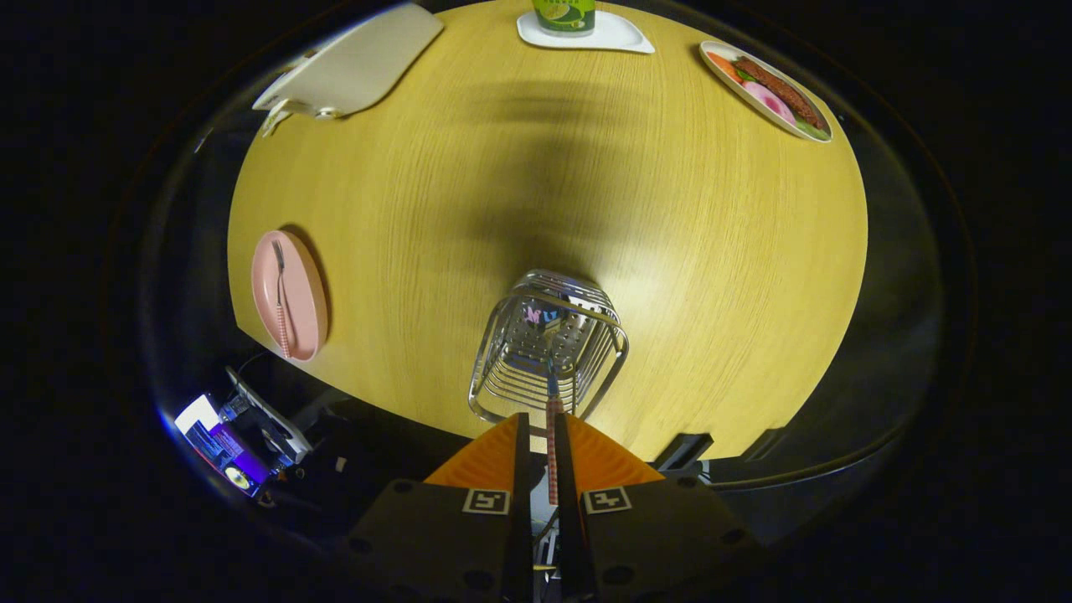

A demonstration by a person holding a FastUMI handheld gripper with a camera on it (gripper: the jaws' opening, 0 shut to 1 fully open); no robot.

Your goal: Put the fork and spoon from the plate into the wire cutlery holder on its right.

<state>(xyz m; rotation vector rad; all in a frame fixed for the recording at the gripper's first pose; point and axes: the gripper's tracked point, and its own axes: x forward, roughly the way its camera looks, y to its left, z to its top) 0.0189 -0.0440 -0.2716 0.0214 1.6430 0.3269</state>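
My gripper (pixel 551 431) pinches one checked-handled spoon (pixel 552 435) between both fingers, its head down inside the single wire cutlery holder (pixel 548 352) just ahead. Far to my left, one fork (pixel 280 293) lies on one pink plate (pixel 306 293) at the table (pixel 670 251) edge; open wood lies beyond.

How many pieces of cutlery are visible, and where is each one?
2. A fork lies on the pink plate, left of the wire holder. A second piece is clamped in the hand-held gripper, its far end lowered into the holder. More could be hidden inside the holder.
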